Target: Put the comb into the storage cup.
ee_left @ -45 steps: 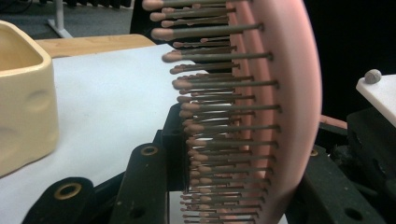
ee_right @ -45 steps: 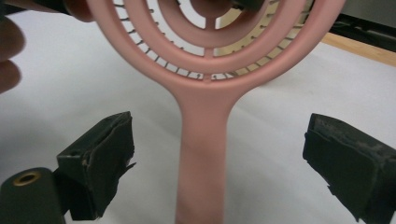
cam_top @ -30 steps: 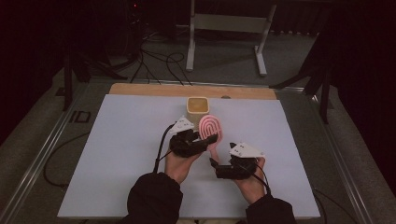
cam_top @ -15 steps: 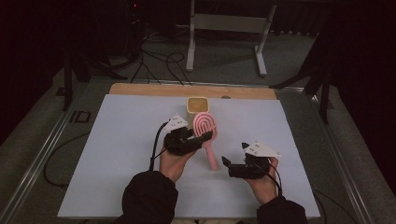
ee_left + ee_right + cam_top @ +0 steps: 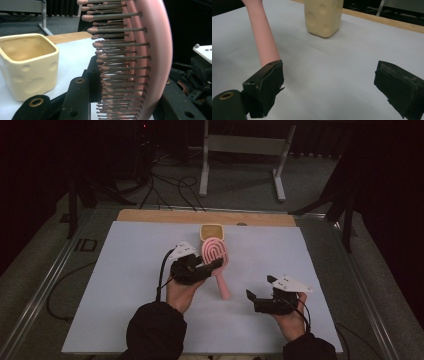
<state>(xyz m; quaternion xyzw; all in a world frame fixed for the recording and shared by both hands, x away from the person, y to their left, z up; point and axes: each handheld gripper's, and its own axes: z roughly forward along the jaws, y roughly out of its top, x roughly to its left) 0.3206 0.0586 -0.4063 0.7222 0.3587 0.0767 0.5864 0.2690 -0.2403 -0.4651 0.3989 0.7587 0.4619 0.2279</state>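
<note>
Above the middle of the white tabletop [image 5: 125,285], my left gripper [image 5: 207,267] is clamping its jaws on the head of the one pink hairbrush [image 5: 216,254], bristles sideways, just short of the one cream cup [image 5: 212,231]. My right gripper [image 5: 252,296] has let go of the handle and pulled away, jaws gaping wide and empty, so the brush is hanging from my left alone.

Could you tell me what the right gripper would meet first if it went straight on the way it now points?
Probably nothing soon: the right gripper faces bare white table between the pink brush handle and the cream cup. Depth is unclear.
</note>
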